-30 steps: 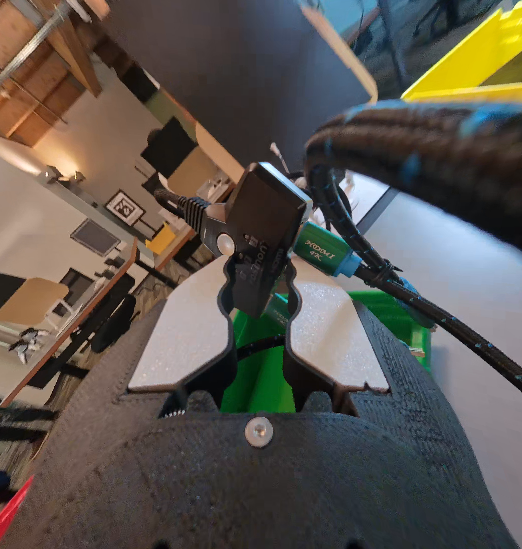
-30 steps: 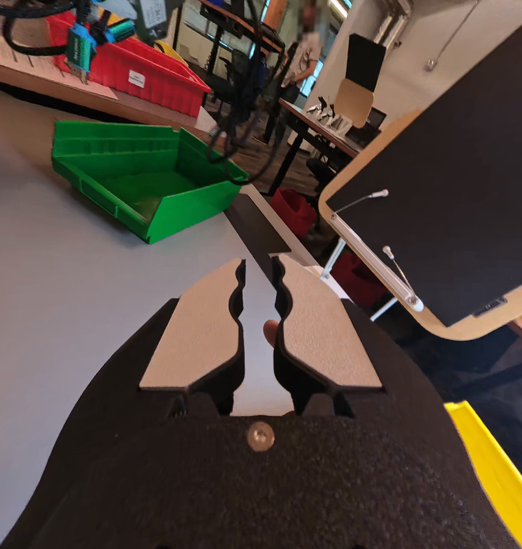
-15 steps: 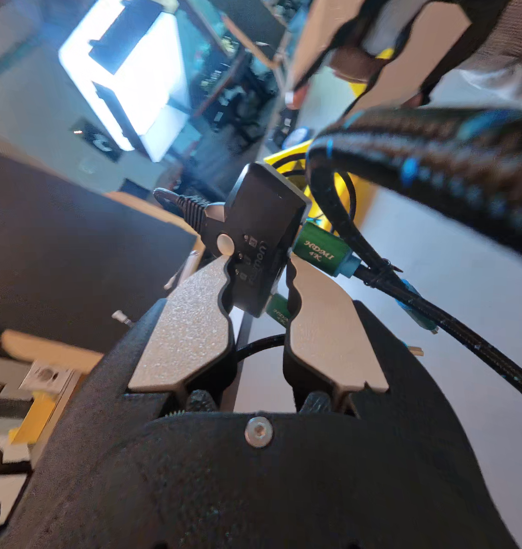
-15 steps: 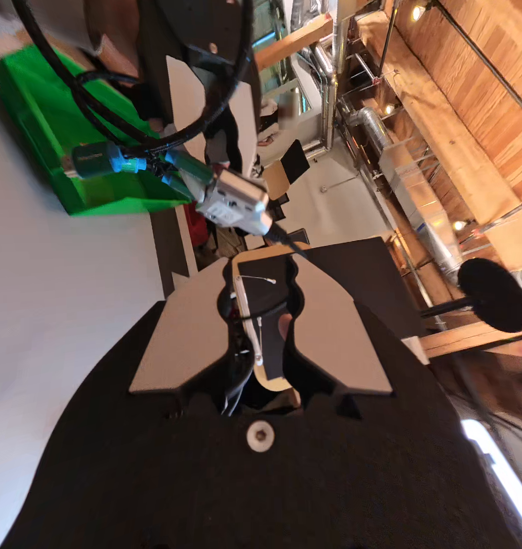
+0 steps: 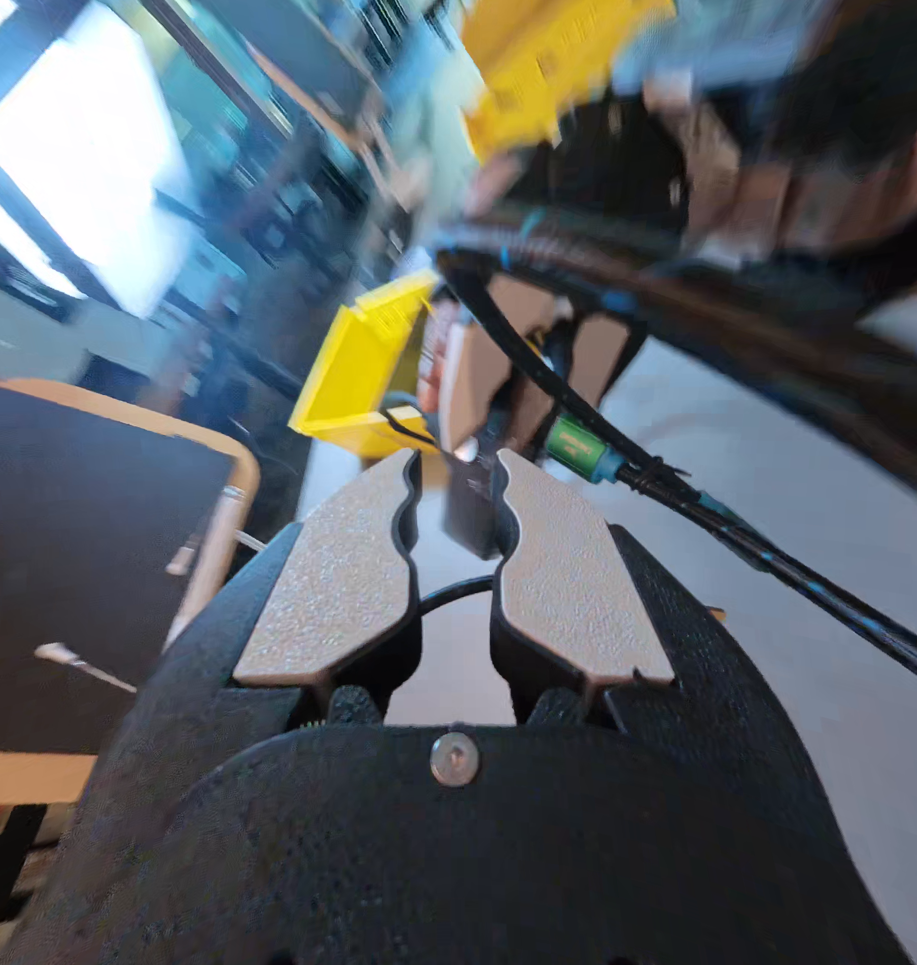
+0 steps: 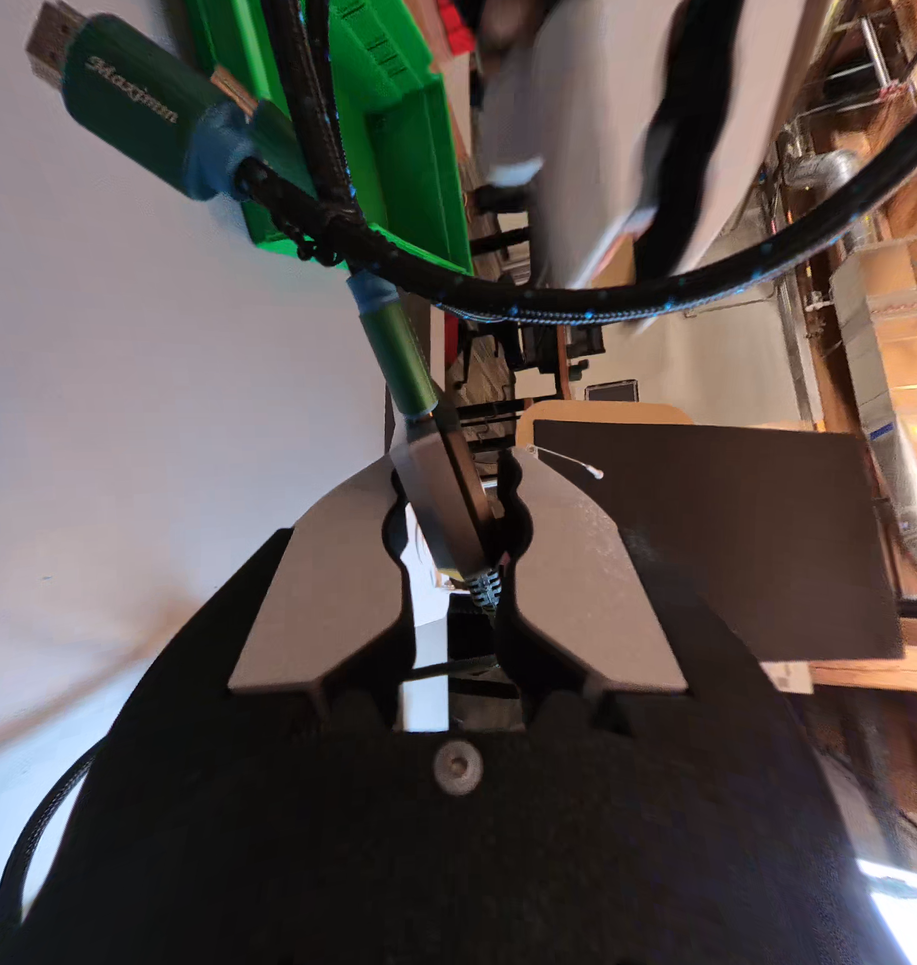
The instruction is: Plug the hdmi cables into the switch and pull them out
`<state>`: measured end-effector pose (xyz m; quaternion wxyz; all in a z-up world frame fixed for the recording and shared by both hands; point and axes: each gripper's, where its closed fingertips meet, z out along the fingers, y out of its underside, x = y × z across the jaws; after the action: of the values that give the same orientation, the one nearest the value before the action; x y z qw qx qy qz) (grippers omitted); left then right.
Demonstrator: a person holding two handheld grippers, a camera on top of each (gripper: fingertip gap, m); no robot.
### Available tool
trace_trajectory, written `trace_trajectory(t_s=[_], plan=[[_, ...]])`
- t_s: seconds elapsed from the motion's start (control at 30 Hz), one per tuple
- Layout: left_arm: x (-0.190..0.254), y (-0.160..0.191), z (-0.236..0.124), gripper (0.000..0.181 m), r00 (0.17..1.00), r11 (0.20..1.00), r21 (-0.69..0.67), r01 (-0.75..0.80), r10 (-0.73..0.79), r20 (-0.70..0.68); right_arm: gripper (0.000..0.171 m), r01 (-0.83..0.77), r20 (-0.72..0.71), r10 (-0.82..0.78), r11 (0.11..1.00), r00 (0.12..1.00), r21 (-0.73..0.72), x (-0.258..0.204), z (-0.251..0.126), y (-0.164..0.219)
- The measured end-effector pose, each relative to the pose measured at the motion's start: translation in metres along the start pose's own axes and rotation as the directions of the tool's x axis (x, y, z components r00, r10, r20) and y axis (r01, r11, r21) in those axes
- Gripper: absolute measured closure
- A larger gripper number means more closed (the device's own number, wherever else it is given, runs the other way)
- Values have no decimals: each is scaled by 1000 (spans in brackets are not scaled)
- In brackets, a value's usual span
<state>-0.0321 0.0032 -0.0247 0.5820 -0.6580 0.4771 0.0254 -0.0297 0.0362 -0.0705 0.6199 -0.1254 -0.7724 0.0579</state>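
Note:
The switch [image 6: 435, 501], a small grey and black box, sits slanted between my right gripper's [image 6: 451, 465] fingers, touching both. A green HDMI plug [image 6: 398, 360] is in its far end. A second green plug [image 6: 127, 104] hangs loose at upper left on the braided black cable [image 6: 550, 303]. In the left wrist view the switch [image 5: 466, 512] is edge-on against the right finger of my left gripper [image 5: 459, 459], with a gap on its left. The plugged connector [image 5: 573, 449] and the right gripper's pads [image 5: 472, 376] lie beyond. The left gripper's blurred pads [image 6: 576, 130] show far off.
A green bin [image 6: 404, 130] stands on the white table [image 6: 158, 418] behind the cables. A yellow bin [image 5: 357, 381] sits at the table's edge. A black board with a wooden rim [image 6: 707, 522] stands beside the table. The switch's thin black lead [image 6: 28, 809] loops low left. The grippers' ends are close to 6 centimetres from one another.
My right gripper has moved in and closed around the switch. My left gripper, which held the switch, has let it go, and the switch now shows edge-on there. Both views swing fast.

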Motion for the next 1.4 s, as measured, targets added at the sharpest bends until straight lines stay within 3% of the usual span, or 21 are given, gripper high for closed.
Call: trace_trajectory(t_s=[0.1,0.2,0.27,0.33,0.4,0.5,0.57,0.63,0.73,0.8,0.87,1.0,1.1,1.2,1.3,1.4], plan=[[-52,-46,-70,153,954,957,290,8,-94,284,139,-118,-28,121,991,992,67,20,-15,3],[-92,-61,-162,156,830,841,540,-33,-278,484,141,-275,-59,292,940,955,203,50,-38,-2],[-100,-61,-218,158,788,699,714,-40,-417,453,143,-371,-66,410,875,910,312,69,-55,-5],[-98,-49,-239,162,806,635,773,5,-460,373,147,-474,-14,542,746,840,467,86,-74,-15],[-99,-31,-225,163,811,700,712,59,-449,374,148,-566,92,662,550,744,615,104,-93,-28],[-85,-29,-161,154,883,805,574,151,-371,288,149,-665,321,722,252,613,703,111,-106,-41],[-61,-49,-108,148,940,814,551,183,-308,143,149,-710,438,710,123,551,693,106,-103,-49],[-22,-72,-59,139,963,799,541,262,-253,-92,148,-747,536,691,9,485,664,100,-96,-57],[3,-78,-8,138,965,840,475,260,-215,-149,148,-785,606,684,-79,406,615,89,-79,-64],[2,-76,5,152,968,848,467,251,-229,-104,148,-797,592,699,-54,400,602,79,-67,-64],[-3,-64,8,153,970,887,396,240,-233,-66,148,-826,587,717,-27,377,563,76,-57,-57],[-14,-37,13,158,981,966,202,163,-181,74,138,-886,488,778,185,397,425,63,-33,-22],[-29,-22,9,160,970,985,101,137,-154,188,144,-845,274,817,407,507,348,63,-30,19],[-46,-1,-1,160,945,992,-53,114,-92,315,143,-779,110,787,562,607,277,76,-45,44],[-55,22,-8,160,923,973,-202,114,-28,384,144,-661,-36,684,716,728,226,93,-71,43],[-51,43,-2,159,929,935,-333,123,10,370,146,-503,-107,519,852,848,149,92,-82,17]])
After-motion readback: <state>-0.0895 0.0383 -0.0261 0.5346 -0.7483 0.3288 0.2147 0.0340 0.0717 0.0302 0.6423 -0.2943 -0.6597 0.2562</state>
